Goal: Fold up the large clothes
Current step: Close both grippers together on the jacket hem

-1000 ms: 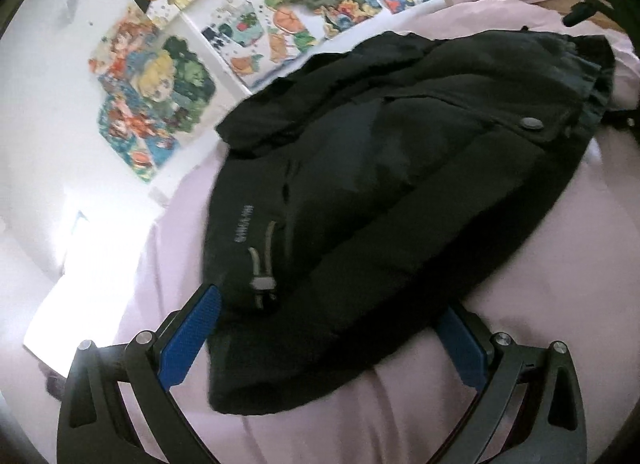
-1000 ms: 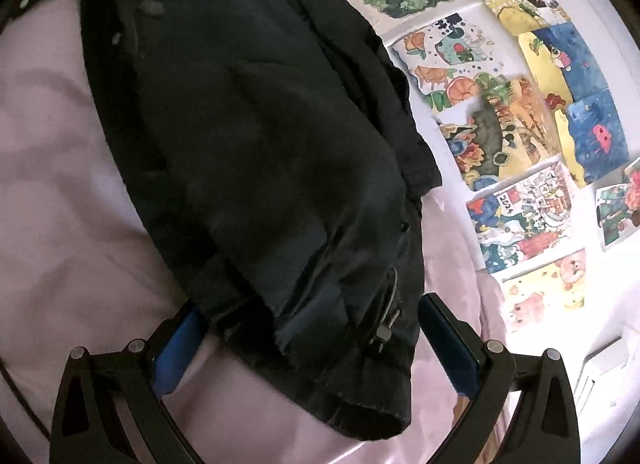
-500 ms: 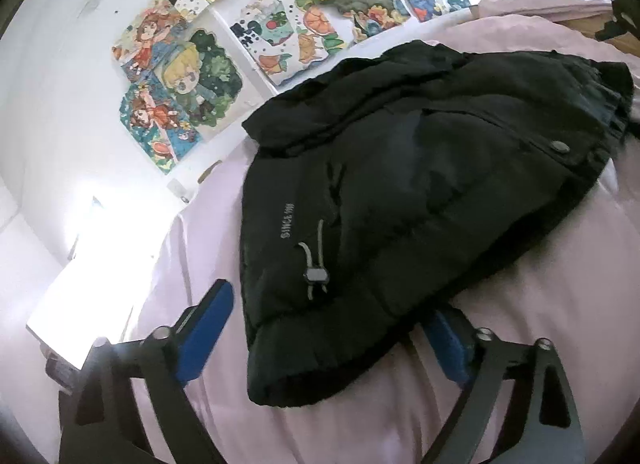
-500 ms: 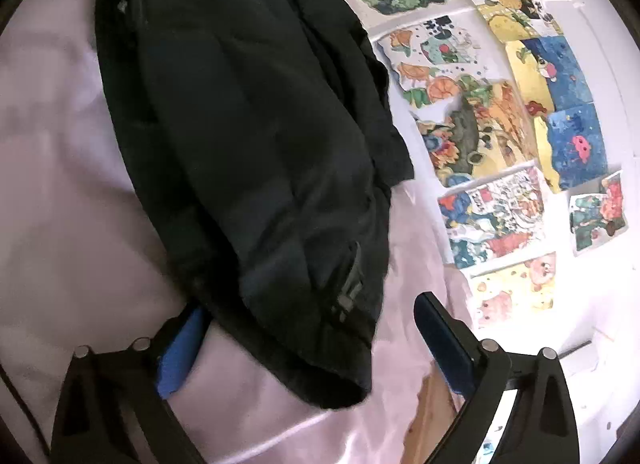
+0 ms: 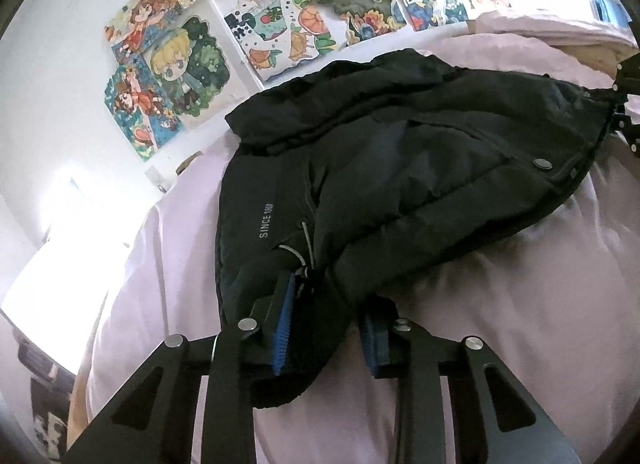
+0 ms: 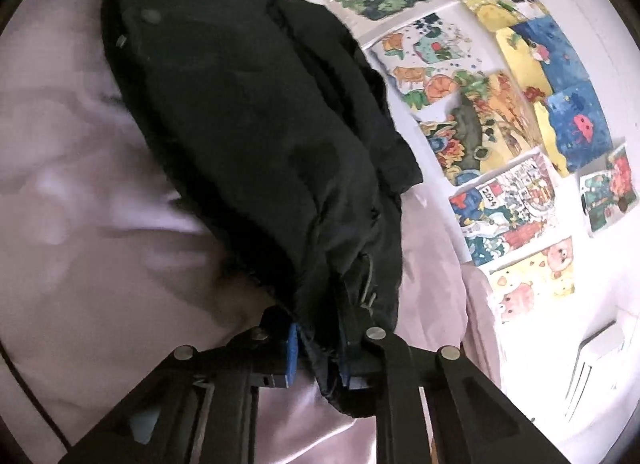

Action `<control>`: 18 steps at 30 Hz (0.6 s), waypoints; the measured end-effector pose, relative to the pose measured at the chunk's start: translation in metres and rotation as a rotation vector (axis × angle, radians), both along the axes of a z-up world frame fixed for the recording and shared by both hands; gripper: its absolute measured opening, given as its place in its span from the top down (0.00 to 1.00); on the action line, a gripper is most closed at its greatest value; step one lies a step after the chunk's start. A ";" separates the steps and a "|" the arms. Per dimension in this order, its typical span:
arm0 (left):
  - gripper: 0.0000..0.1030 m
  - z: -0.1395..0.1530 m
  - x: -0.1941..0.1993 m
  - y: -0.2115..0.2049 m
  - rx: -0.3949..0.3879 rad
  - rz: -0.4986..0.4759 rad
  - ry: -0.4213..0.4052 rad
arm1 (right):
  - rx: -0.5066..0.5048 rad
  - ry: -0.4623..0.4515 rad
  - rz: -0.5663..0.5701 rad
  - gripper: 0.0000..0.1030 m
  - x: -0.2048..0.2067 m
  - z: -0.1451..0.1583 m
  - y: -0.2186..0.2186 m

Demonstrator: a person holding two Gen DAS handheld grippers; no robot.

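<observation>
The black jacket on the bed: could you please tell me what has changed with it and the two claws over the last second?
Both claws have just been closing on the black jacket. The left claw now pinches its hem beside the drawcord, and the right claw clamps the opposite hem corner; a second ago each stood wide open around the fabric. The jacket otherwise lies as before on the pink bedsheet.

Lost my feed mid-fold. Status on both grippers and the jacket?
Left gripper and right gripper just closed, each clamped on the hem of the black puffer jacket. Jacket lies spread on the pink bedsheet. Nothing in the way.
</observation>
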State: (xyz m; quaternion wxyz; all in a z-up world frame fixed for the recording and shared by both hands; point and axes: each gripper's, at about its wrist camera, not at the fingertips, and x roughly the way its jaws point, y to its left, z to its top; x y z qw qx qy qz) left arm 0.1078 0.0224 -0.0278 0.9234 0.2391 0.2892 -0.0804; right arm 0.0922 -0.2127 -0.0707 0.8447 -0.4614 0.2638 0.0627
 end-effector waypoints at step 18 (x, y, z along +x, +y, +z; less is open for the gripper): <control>0.91 0.034 -0.007 -0.002 -0.105 0.016 0.036 | 0.169 0.085 -0.112 0.91 0.007 0.012 -0.014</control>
